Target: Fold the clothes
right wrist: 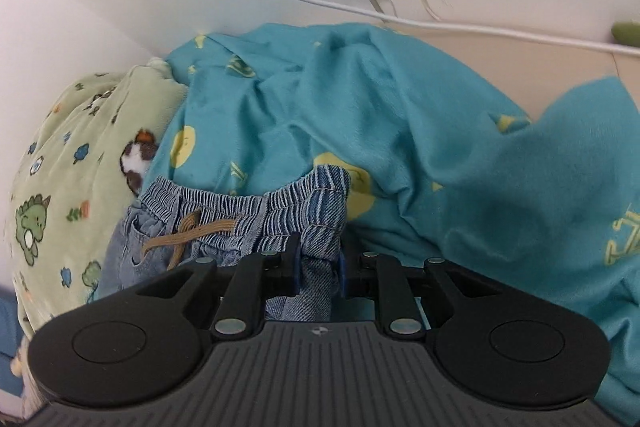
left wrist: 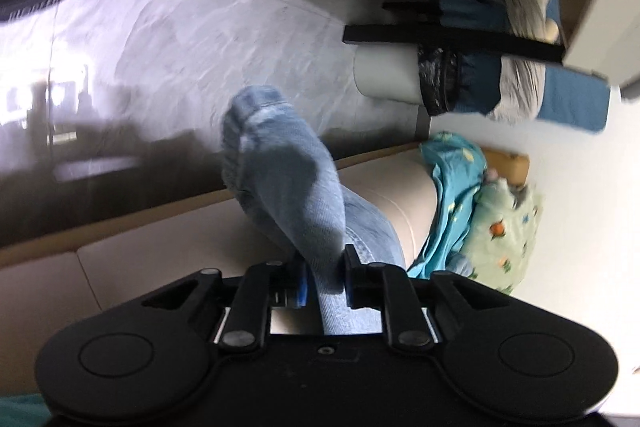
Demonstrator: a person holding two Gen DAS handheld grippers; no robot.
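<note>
My left gripper [left wrist: 325, 277] is shut on a leg end of small light-blue denim pants [left wrist: 284, 183], held up above a beige surface [left wrist: 224, 247]. My right gripper [right wrist: 319, 263] is shut on the elastic waistband of the same denim pants [right wrist: 248, 211], beside the tan drawstring [right wrist: 188, 235]. The waistband rests against a teal garment with yellow prints [right wrist: 400, 131]. A pale green dinosaur-print garment [right wrist: 68, 163] lies to the left of it.
The teal garment [left wrist: 452, 203] and the green printed garment [left wrist: 508, 231] lie piled at the right in the left wrist view. White cables [right wrist: 360, 3] run along the white wall. A black shelf [left wrist: 452, 39] with folded fabrics and a grey floor [left wrist: 180, 39] show beyond.
</note>
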